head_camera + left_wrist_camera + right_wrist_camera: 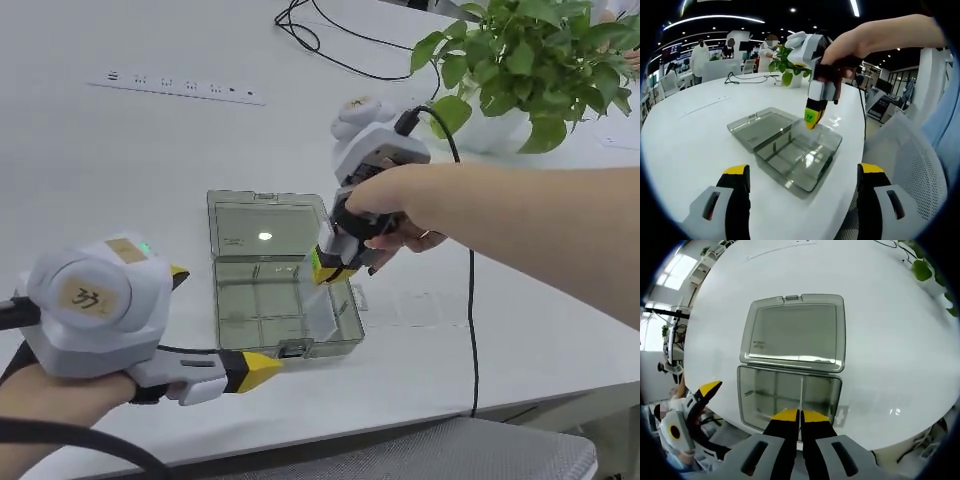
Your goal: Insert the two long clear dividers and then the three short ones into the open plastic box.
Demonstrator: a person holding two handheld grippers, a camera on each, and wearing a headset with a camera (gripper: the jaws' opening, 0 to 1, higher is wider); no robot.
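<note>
Risk: right claw [800, 416] pinches a clear divider [801, 395] reaching into the open box [760, 390] just beyond its tips, left claw [803, 170] hangs spread short of the box, so a missed slot could jam it or skid the unbraced box on the counter [890, 340].

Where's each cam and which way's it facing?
Head view: above the table, looking forward and down at the open box; left gripper, right gripper, right forearm show.
Left gripper view: low at the table edge, facing the box between its open jaws; right gripper above it.
Right gripper view: above the box, looking down; jaws shut on a clear divider.
Shared: the box in all three.
</note>
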